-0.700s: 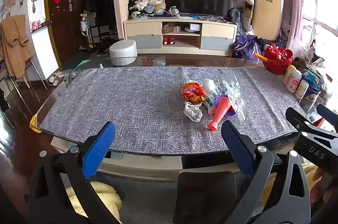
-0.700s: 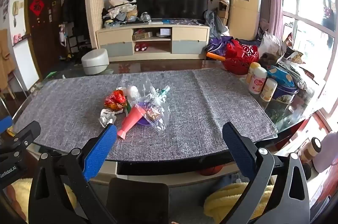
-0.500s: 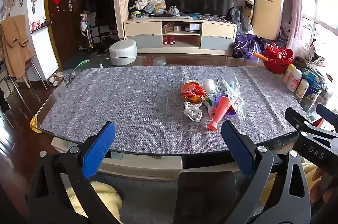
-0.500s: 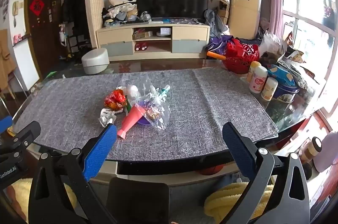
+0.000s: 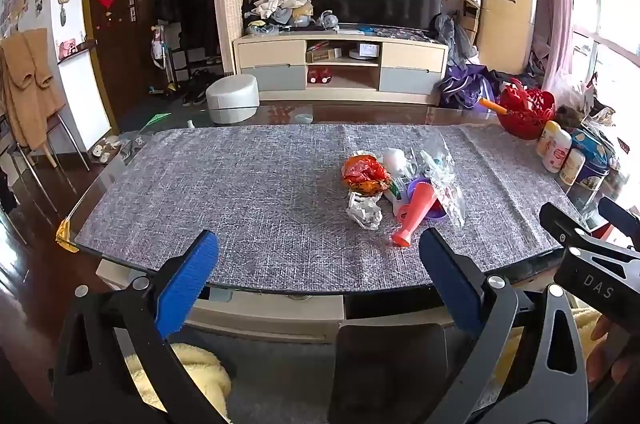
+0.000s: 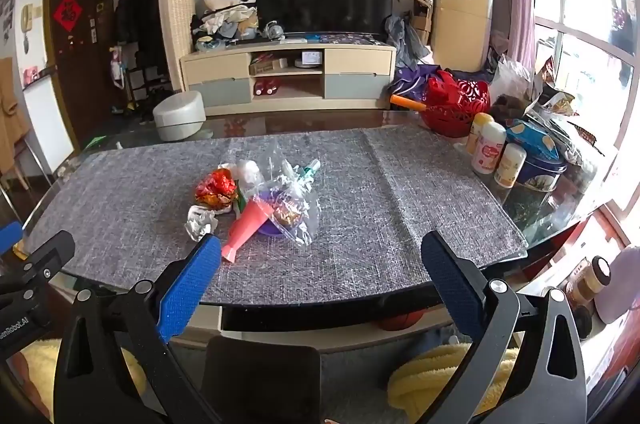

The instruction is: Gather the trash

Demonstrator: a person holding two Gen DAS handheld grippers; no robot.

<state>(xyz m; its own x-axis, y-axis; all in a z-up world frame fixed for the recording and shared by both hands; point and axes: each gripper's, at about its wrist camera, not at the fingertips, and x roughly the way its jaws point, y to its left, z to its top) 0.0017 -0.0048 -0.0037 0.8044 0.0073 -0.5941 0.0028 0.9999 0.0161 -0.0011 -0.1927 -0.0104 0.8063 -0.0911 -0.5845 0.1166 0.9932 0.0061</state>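
Observation:
A small heap of trash lies on the grey cloth (image 5: 240,192) of the table: a crumpled red-orange wrapper (image 5: 365,175), a crumpled white wrapper (image 5: 363,211), a red cone (image 5: 416,213), a purple cup (image 5: 434,210) and a clear plastic bag (image 5: 444,180). The right wrist view shows the same wrapper (image 6: 216,187), cone (image 6: 248,224) and bag (image 6: 296,200). My left gripper (image 5: 318,280) is open and empty, short of the table's near edge. My right gripper (image 6: 320,280) is open and empty too, also short of the edge, to the right of the left one.
A red basket (image 6: 456,106), several bottles (image 6: 490,154) and a blue tin (image 6: 540,172) stand at the table's right end. A dark chair back (image 5: 392,368) sits below the near edge. A TV cabinet (image 5: 340,68) and white stool (image 5: 232,98) stand beyond.

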